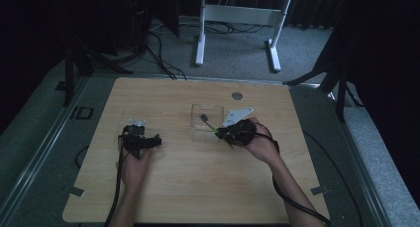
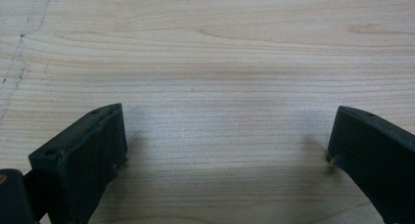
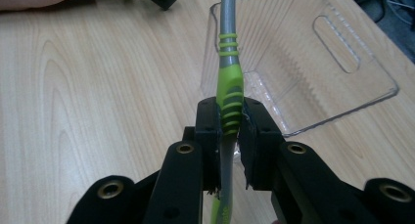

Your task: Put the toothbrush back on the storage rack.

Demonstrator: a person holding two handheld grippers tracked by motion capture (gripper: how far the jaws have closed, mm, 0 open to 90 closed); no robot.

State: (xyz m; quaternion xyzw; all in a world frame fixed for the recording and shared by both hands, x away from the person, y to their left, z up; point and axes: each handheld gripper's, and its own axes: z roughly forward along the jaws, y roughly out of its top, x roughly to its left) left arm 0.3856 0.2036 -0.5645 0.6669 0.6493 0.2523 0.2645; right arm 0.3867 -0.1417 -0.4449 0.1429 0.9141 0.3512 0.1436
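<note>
I am gripping the toothbrush [image 3: 230,94] in my right claw [image 3: 229,131], seemingly poising its head over the clear tray [image 3: 342,94] near the worktop [image 1: 198,187] middle, release pending, while my left claw [image 2: 225,150] is resting open.

The toothbrush [image 3: 230,94] was grey with lime-green ribbed bands, the bin [image 3: 313,62] beside it was clear and ridged, the right gripper [image 3: 230,131] on it was black, and the table [image 3: 88,101] under it was pale wood-grained.

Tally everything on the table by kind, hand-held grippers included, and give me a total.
Toothbrush, green and grey, clamped in the right hand-held gripper: 1
Clear plastic tray: 1
Hand-held grippers, the right one and the left hand-held gripper with jaws apart over bare wood: 2
Total: 4
</note>
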